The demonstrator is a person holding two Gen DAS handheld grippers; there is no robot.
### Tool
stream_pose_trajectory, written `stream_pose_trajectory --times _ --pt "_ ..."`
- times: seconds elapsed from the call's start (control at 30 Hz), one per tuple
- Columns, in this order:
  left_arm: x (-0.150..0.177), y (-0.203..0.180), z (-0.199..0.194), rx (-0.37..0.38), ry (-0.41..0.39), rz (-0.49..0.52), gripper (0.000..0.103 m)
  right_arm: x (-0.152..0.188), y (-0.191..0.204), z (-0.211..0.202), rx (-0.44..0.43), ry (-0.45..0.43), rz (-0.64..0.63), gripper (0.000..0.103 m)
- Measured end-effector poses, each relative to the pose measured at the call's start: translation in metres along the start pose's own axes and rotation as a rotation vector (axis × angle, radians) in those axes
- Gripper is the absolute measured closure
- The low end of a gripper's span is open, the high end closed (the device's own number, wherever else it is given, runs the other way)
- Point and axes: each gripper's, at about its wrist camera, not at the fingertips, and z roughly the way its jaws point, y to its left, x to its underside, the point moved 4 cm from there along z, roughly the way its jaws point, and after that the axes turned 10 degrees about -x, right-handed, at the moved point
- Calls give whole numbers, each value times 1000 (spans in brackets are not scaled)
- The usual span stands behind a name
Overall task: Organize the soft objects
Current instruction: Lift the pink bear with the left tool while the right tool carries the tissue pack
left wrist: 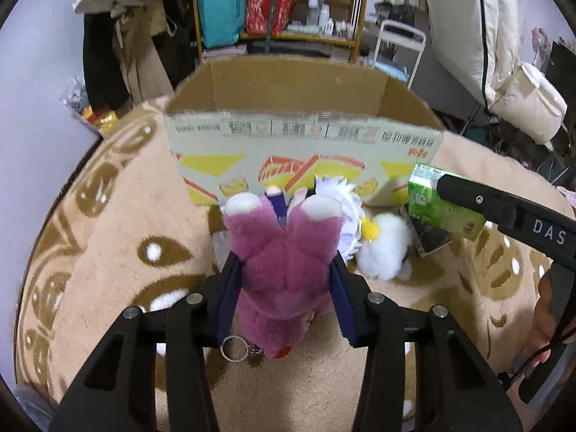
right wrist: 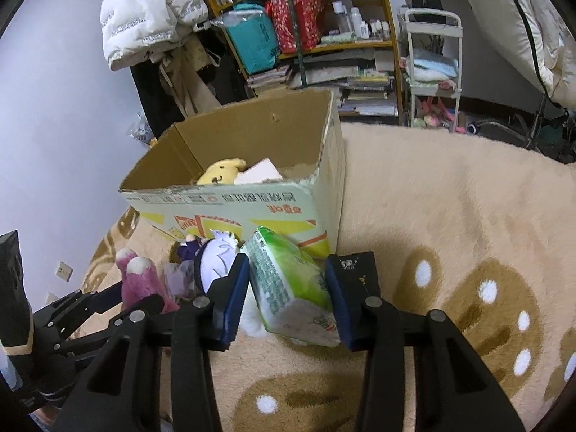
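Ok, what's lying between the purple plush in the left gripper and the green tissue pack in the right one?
A white-haired doll and a fluffy white plush lie on the blanket between the purple plush and the green tissue pack; the left wrist view shows both best.

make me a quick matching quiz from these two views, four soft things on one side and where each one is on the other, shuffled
Things:
1. purple plush
2. green tissue pack
3. yellow plush
4. white fluffy toy

Places:
A. inside the cardboard box
B. between the pads of the left gripper
C. lying on the beige blanket, in front of the box
D. between the pads of the right gripper

Pairs: 1-B, 2-D, 3-A, 4-C
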Motion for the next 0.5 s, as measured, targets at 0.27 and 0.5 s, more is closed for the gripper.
stream_pose_trajectory --times 0.27,0.5 --pt "-14 16 -46 -48 -202 -53 58 -7 16 -28 -30 -90 -38 59" --pt "-26 34 -75 -50 -337 -119 58 -22 30 -53 -68 -207 -78 59"
